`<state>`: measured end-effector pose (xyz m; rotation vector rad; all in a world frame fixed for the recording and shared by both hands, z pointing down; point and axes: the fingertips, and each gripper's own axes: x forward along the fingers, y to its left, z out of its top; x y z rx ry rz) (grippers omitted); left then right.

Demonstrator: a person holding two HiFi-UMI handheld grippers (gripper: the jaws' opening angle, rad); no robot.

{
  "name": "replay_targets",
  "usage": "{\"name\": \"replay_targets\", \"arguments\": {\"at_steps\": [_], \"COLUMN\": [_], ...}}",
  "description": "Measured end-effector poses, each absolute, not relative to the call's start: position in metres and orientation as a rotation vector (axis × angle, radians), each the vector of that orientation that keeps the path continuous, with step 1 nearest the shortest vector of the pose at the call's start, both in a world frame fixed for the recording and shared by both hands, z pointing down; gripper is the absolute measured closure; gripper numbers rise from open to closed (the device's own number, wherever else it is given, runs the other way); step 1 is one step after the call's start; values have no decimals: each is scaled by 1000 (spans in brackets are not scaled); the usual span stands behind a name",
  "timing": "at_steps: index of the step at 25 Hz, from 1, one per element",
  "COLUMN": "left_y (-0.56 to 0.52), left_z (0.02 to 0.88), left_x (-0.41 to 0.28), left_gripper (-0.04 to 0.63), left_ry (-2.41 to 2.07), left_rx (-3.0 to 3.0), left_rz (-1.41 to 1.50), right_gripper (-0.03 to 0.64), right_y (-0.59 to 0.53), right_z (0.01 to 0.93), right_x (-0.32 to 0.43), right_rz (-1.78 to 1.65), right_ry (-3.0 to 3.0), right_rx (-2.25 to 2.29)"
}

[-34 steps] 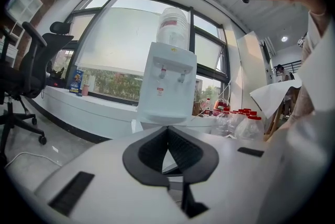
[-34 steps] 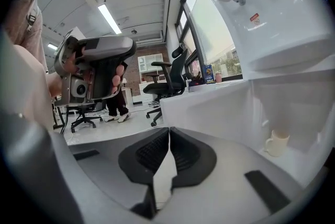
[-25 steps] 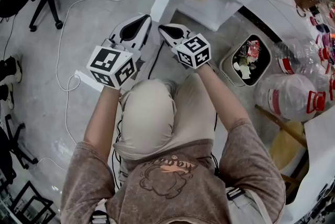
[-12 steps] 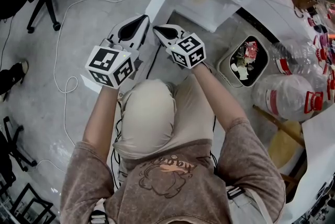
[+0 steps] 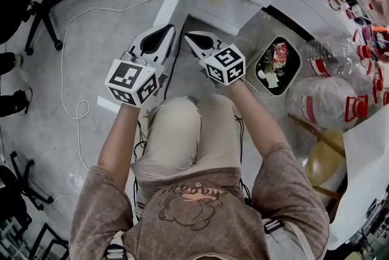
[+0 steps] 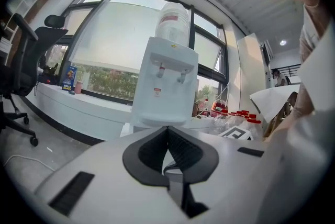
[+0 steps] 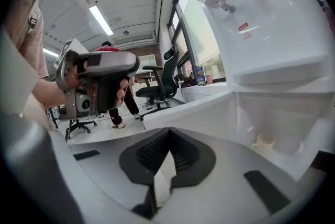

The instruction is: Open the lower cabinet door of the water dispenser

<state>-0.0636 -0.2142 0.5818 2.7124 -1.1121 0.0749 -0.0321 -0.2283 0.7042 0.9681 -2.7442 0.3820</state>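
Both grippers closed and empty, just short of the open door.
The flat white door (image 5: 174, 2) stands out left of the boxy cabinet (image 5: 226, 10). It looks smooth, probably plastic. Left gripper (image 5: 168, 28) is nearest it, right gripper (image 5: 188, 36) alongside.

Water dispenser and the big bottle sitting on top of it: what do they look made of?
The water dispenser looks like white moulded plastic, smooth with a soft sheen and rounded edges, though painted metal panels can't be ruled out. The bottle seems to be translucent plastic, since daylight passes through it.
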Motion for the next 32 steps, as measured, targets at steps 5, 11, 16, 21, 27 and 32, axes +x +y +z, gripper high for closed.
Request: {"name": "replay_targets", "arguments": {"at_steps": [5,11,16,21,27,32], "left_y": [-222,-225,-216,-206,-196,-199], "left_z": [534,435,334,235,142,109], "left_x": [-54,-55,-48,-36,-19,-16], "left_gripper": [583,583,583,583,583,583], "left_ry": [-1093,-1059,-1020,-951,-871,-818], "left_rx": [2705,2662,2619,2630,2704,2723], "left_rz": [164,211,238,250,259,235], "right_gripper": [611,611,611,610,609,610], "right_y": [-231,-224,-213,-204,-194,-192], "right_z": [638,513,390,274,177,138], "right_x": [-4,15,26,32,44,57], "right_rz": [413,373,366,340,315,321], "right_ry": [-2722,-2683,-2672,-2667,-2656,-2667], "right_rx": [1072,1140,1179,1229,1302,1411]}}
